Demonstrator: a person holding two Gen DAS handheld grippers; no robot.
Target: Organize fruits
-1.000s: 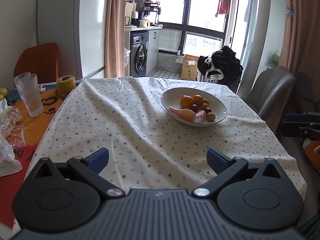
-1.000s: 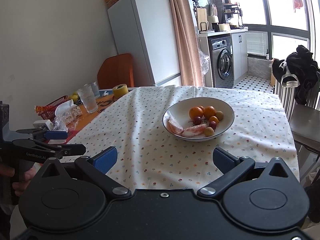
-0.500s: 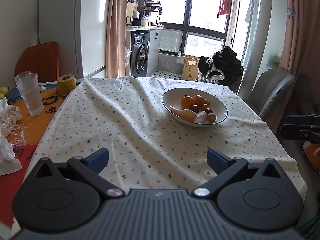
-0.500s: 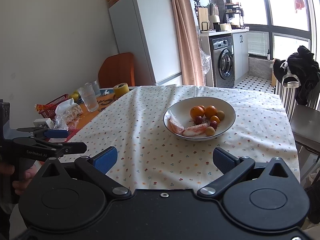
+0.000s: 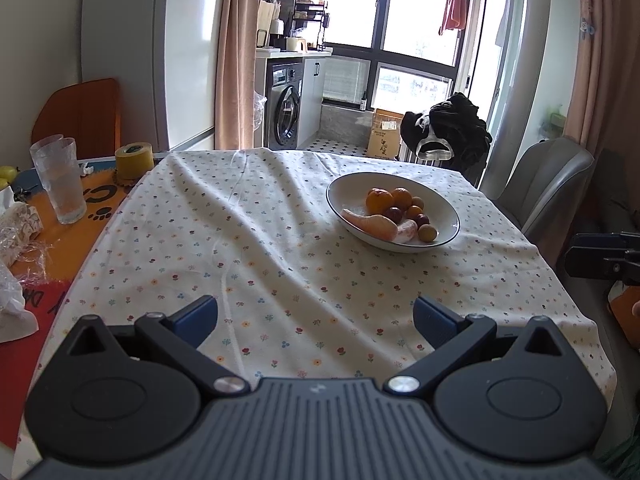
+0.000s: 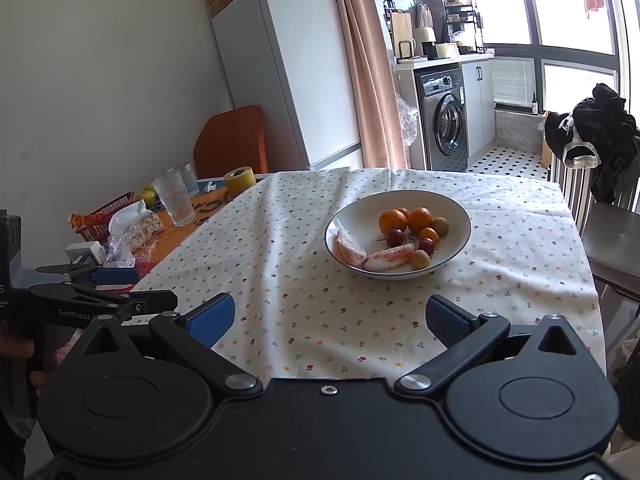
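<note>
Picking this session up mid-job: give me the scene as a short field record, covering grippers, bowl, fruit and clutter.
left gripper: open, empty, above the near table edge
right gripper: open, empty, also short of the bowl
bowl: white, dark rim, on the floral tablecloth, nearer the table's right side
fruit in bowl: two oranges, peeled citrus segments, small red and yellow-brown fruits
fruit outside bowl: yellow fruit at the far left, partly hidden
left clutter: stacked glasses, tape roll, plastic wrappers
</note>
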